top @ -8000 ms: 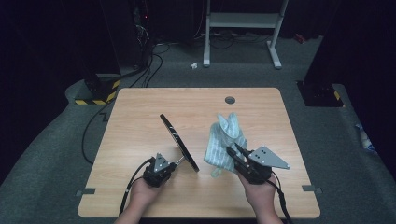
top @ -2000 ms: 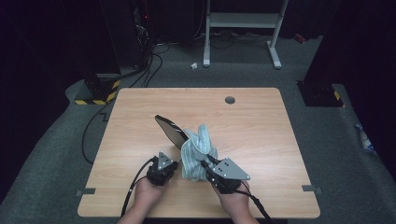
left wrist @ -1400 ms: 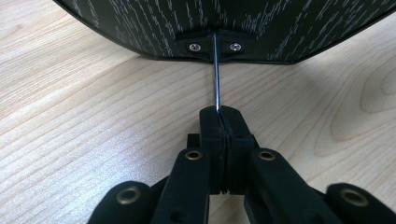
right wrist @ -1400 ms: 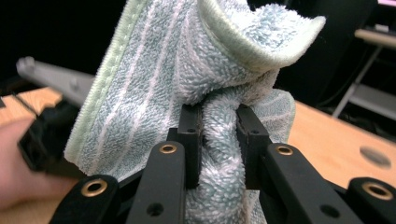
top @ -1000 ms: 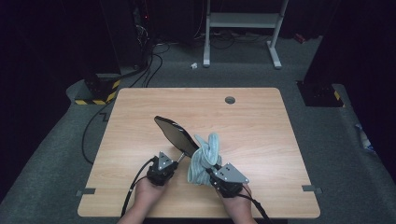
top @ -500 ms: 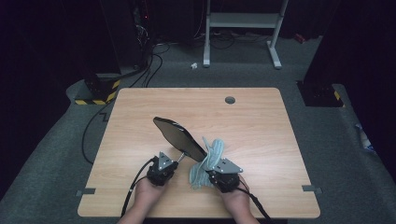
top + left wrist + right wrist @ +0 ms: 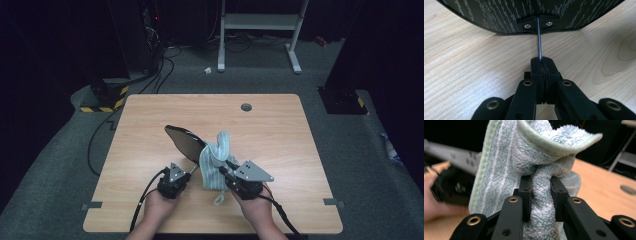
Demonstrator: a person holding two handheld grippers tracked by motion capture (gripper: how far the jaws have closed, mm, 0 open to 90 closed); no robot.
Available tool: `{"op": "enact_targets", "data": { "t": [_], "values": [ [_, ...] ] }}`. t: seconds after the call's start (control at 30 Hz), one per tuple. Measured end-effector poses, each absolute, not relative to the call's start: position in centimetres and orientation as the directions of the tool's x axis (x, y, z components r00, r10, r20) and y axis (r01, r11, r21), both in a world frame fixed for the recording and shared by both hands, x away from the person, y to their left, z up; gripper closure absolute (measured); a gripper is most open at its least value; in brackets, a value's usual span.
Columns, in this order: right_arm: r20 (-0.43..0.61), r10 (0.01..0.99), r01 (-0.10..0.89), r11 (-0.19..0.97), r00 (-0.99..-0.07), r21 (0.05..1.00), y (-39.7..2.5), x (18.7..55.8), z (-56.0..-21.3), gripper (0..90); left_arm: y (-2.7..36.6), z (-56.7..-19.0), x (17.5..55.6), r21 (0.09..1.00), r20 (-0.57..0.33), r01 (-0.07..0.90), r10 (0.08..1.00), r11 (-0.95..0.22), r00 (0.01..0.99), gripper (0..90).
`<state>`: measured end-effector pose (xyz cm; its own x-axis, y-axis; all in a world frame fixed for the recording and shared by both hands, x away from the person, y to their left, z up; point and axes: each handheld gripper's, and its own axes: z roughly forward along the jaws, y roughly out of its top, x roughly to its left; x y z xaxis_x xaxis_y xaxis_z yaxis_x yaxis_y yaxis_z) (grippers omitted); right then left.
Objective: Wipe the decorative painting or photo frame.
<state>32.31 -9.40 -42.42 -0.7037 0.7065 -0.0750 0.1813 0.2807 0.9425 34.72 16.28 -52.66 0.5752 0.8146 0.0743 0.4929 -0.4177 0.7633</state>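
Right gripper [image 7: 231, 169] clamps towel [image 7: 212, 162] against mirror [image 7: 184, 141]; left gripper [image 7: 541, 61] pinches stem [image 7: 539, 37]

Bunched pale-blue striped towel [image 7: 214, 164] touches a tilted black oval mirror [image 7: 184, 141].

Table [image 7: 280, 130] fills frame centre. Paddle-shaped board [image 7: 184, 141] sits left of centre, tilted up off the tabletop, thin rod at its lower end pinched in left gripper [image 7: 173, 181] (bottom, left of middle). Towel [image 7: 214, 165] just right of board, touching it, clamped by right gripper [image 7: 243, 180] lower centre. Grommet hole [image 7: 246, 107] upper centre.
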Motion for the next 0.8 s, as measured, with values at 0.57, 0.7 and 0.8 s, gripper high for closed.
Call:
{"op": "enact_targets", "data": {
  "t": [0.57, 0.7, 0.8],
  "values": [
    [-0.041, 0.72, 0.245, 0.289, -0.693, 0.926, -10.7, 32.2, -45.8, 76.8, 16.4, -52.7, 34.8, 0.766, 0.055, 0.5, 0.816, -0.404, 0.575, 88.6],
    [-0.043, 0.726, 0.281, 0.319, -0.686, 0.905, -10.7, 32.6, -47.4, 76.8, 16.4, -52.7, 34.8, 0.767, 0.056, 0.499, 0.817, -0.403, 0.574, 88.5],
    [-0.048, 0.729, 0.326, 0.363, -0.683, 0.873, -10.4, 33.0, -48.8, 76.7, 16.4, -52.7, 34.8, 0.768, 0.06, 0.497, 0.818, -0.404, 0.573, 88.6]
  ]
}}
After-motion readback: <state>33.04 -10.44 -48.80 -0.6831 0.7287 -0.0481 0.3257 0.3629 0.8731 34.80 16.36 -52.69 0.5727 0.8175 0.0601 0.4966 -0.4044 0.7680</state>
